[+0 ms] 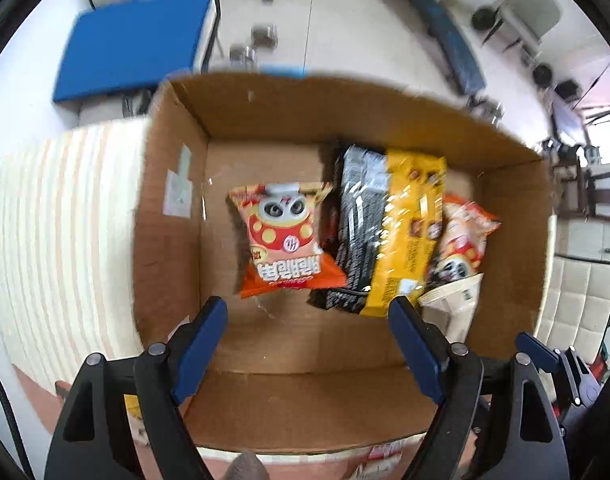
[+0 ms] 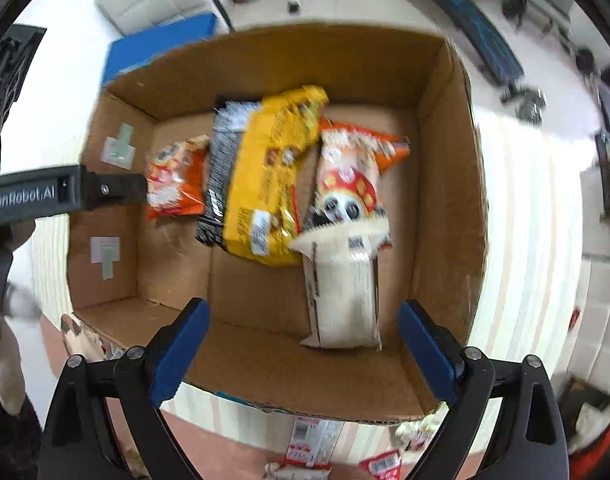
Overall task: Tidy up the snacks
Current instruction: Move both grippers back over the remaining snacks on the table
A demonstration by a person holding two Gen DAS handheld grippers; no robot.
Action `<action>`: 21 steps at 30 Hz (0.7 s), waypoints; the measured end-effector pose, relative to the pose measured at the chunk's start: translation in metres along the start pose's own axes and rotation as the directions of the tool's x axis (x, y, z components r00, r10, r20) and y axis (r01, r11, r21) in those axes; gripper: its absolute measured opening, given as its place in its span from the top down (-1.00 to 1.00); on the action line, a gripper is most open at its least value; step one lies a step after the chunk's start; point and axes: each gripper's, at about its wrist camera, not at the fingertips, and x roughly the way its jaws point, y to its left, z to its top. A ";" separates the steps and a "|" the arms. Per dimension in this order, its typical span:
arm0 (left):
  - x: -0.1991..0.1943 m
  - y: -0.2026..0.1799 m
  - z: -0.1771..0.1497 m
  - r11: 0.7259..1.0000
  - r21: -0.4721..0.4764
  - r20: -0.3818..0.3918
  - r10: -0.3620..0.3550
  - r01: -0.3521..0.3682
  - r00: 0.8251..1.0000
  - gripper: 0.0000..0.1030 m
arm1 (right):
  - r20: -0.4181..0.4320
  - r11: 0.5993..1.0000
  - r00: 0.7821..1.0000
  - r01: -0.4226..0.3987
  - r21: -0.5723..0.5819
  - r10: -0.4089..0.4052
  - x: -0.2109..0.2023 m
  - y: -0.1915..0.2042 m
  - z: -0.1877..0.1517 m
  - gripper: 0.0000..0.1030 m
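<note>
An open cardboard box holds several snack packs. An orange panda bag lies at the left. A yellow and black pack lies in the middle. A second orange panda bag lies at the right, with a white pack over its near end. My left gripper is open and empty above the box's near side. My right gripper is open and empty above the white pack's near end.
The box stands on a striped cloth. More small snack packs lie on the table in front of the box. A blue pad and chairs are beyond. The left gripper's body shows at the left.
</note>
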 end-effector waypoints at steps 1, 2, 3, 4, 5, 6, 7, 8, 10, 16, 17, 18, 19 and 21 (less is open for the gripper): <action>-0.009 -0.001 -0.007 1.000 0.004 0.054 0.001 -0.001 0.999 -0.60 | 0.026 1.000 1.000 -0.003 -0.013 0.003 -0.004 0.004 -0.002 -0.90; -0.022 -0.002 -0.017 1.000 0.012 0.118 0.008 -0.010 0.993 -0.60 | 0.051 1.000 0.999 -0.008 -0.017 0.009 -0.008 0.007 -0.005 -0.90; -0.029 -0.005 -0.022 1.000 0.020 0.149 0.009 -0.012 0.989 -0.60 | 0.069 1.000 0.997 -0.014 -0.022 0.016 -0.013 0.008 -0.008 -0.90; -0.039 -0.007 -0.030 0.999 0.033 0.187 0.007 -0.013 0.982 -0.60 | 0.086 0.999 0.996 -0.019 -0.029 0.021 -0.015 0.013 -0.012 -0.90; -0.047 -0.008 -0.036 0.999 0.041 0.213 0.013 -0.022 0.977 -0.60 | 0.104 0.999 0.994 -0.022 -0.032 0.025 -0.020 0.015 -0.017 -0.90; -0.055 -0.009 -0.044 0.998 0.049 0.240 0.025 -0.038 0.970 -0.60 | 0.123 0.999 0.992 -0.025 -0.032 0.029 -0.025 0.018 -0.022 -0.90; -0.062 -0.011 -0.052 0.998 0.051 0.258 0.034 -0.048 0.965 -0.60 | 0.140 0.999 0.990 -0.030 -0.030 0.034 -0.032 0.019 -0.029 -0.90; -0.071 -0.010 -0.064 0.997 0.050 0.281 0.042 -0.059 0.959 -0.60 | 0.154 0.999 0.987 -0.038 -0.024 0.041 -0.037 0.021 -0.036 -0.90; -0.084 -0.006 -0.082 0.996 0.049 0.306 0.052 -0.070 0.951 -0.60 | 0.169 0.997 0.983 -0.071 0.004 0.070 -0.046 0.023 -0.052 -0.90; -0.090 0.017 -0.140 0.984 0.113 0.305 0.096 -0.136 0.948 -0.60 | 0.158 0.988 0.978 -0.144 0.061 0.133 -0.055 0.022 -0.105 -0.90; -0.085 0.022 -0.148 0.978 0.129 0.292 0.119 -0.163 0.949 -0.60 | 0.136 0.987 0.983 -0.137 0.079 0.125 -0.050 0.023 -0.117 -0.90; -0.077 0.030 -0.158 0.969 0.156 0.269 0.146 -0.193 0.952 -0.60 | 0.103 0.985 0.986 -0.140 0.106 0.129 -0.043 0.022 -0.129 -0.90; -0.065 0.039 -0.167 0.956 0.185 0.241 0.182 -0.229 0.953 -0.60 | 0.077 0.980 0.987 -0.152 0.128 0.143 -0.036 0.025 -0.138 -0.90; -0.037 0.056 -0.181 0.934 0.237 0.164 0.235 -0.269 0.958 -0.60 | 0.018 0.965 0.983 -0.182 0.188 0.182 -0.018 0.029 -0.159 -0.90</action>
